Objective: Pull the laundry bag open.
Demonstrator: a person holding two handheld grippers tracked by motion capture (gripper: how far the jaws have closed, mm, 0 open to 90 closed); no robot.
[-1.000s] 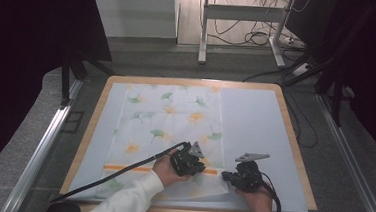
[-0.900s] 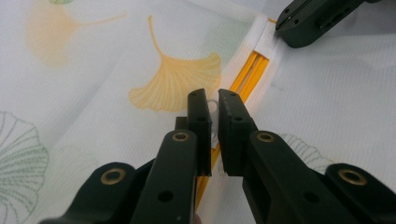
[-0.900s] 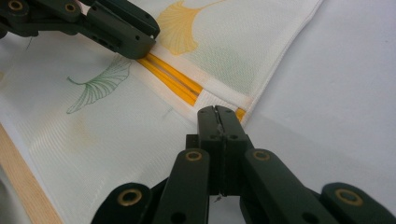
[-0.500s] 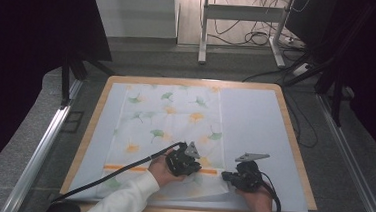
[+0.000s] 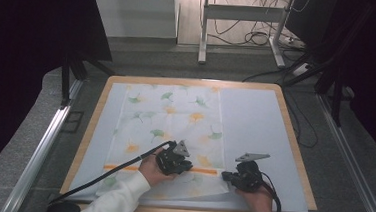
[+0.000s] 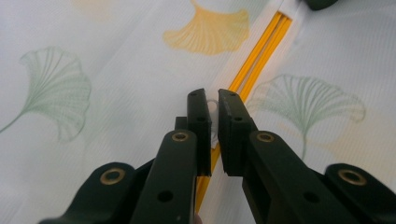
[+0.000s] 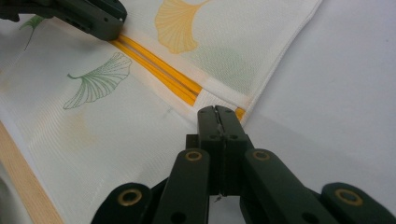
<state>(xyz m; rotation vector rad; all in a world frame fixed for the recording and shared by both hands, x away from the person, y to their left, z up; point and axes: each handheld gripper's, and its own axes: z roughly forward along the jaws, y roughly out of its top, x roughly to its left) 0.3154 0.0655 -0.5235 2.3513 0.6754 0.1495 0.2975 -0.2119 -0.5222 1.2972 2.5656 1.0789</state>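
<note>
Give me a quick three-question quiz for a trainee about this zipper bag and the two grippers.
1. What colour is the zipper on the leaf-print bag? A blue, B orange, C black.
2. True or false: the left gripper stands wide open above the bag.
3. Fill in: the right gripper is shut at the ___ of the zipper.

Key: 1 B. 2 False: its jaws are closed on the zipper pull. 3 end.

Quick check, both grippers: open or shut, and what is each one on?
Left gripper: shut on the zipper pull of the ginkgo-print bag.
Right gripper: shut, pinching the bag's edge at the end of the orange zipper.
</note>
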